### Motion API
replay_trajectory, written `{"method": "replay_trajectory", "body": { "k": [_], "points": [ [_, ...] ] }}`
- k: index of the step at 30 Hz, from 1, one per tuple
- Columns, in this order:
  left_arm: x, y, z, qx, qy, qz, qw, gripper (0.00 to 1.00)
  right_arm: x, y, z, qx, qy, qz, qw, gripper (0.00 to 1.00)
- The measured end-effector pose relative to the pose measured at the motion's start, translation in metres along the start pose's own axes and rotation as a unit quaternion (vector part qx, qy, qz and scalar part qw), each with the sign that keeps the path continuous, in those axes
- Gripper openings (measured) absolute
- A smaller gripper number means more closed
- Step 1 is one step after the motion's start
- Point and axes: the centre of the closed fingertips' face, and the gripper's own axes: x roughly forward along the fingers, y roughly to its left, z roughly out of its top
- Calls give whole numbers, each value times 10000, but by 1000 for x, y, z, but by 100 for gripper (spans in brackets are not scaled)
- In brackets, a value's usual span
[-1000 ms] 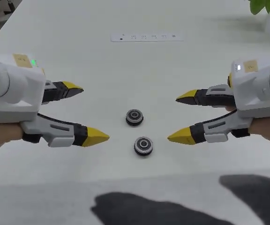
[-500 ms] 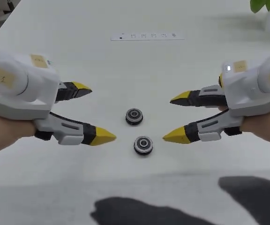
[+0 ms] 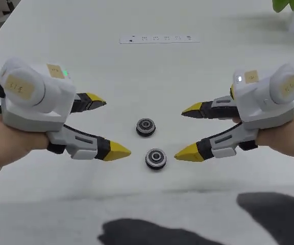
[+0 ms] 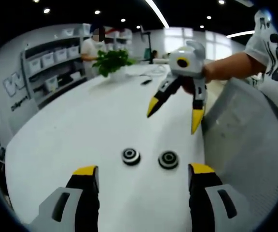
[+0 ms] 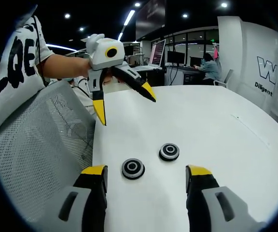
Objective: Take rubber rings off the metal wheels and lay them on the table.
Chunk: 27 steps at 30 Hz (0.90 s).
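At the left of the head view the left gripper [image 3: 116, 126] stands with its jaws wide apart and empty, and over the last second it has crept inward. In the centre of the frame, on the white table [image 3: 137, 71], the far wheel [image 3: 146, 127] and the near wheel [image 3: 156, 158] lie unmoved, each apparently with its dark rubber ring [image 3: 147, 159] on. At the right the right gripper [image 3: 180, 133], equally wide and empty, has closed in too, its lower tip just beside the near wheel. The approach looks nearly done, though no ring is off yet.
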Motion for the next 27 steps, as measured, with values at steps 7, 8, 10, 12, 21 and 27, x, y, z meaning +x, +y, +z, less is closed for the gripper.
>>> {"method": "replay_trajectory", "body": {
  "k": [7,8,10,12,21,27],
  "points": [
    [7,-3,-3,21,57,-84,9999,77,4,-3,-4,34,-10,28,10000,62],
    [7,-4,-4,17,65,-94,9999,76,5,-3,-4,2,-10,30,10000,62],
    [9,-4,-5,14,83,-113,9999,76,6,-2,-4,-2,-12,50,10000,62],
    [11,-5,-5,17,102,-140,9998,76,8,-1,-5,-11,-14,80,10000,62],
    [21,-10,-8,50,169,-271,9995,73,18,4,-11,-63,71,239,9997,60],
    [26,-13,-12,75,245,-360,9990,71,24,9,-16,-110,146,367,9992,57]
  ]
}}
